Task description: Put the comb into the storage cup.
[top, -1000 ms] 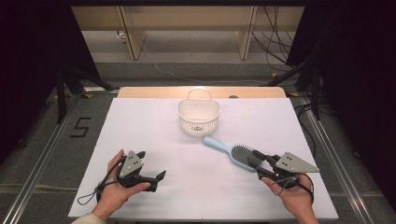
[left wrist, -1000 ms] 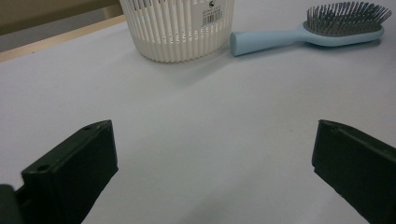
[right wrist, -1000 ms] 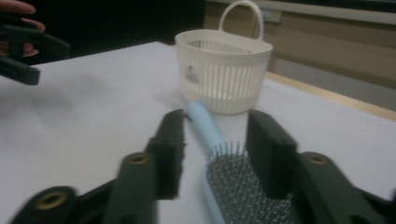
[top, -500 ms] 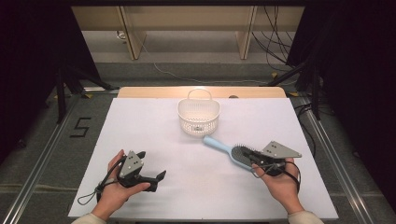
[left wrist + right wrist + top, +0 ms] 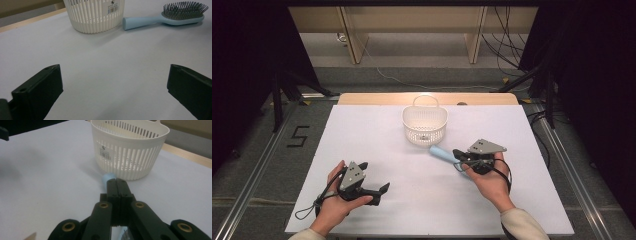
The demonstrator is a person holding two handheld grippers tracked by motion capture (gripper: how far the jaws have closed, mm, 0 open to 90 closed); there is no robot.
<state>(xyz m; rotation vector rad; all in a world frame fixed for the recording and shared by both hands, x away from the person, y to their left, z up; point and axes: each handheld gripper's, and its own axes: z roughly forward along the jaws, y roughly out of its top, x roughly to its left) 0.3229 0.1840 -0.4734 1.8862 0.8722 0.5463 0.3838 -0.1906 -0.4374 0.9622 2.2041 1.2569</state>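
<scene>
Brush (image 5: pixel 172 17): light, stiff plastic, lying on the table (image 5: pixel 377 145) just before the basket (image 5: pixel 425 125), its smooth handle end nearly touching the basket wall. Nearest me, my left gripper (image 5: pixel 371 189) rests with jaws spread wide, empty. Farther out, my right gripper (image 5: pixel 117 185) has its jaws pressed together over the brush, the handle tip showing just beyond them. I judge the narrow handle the best hold; it may slip.
</scene>
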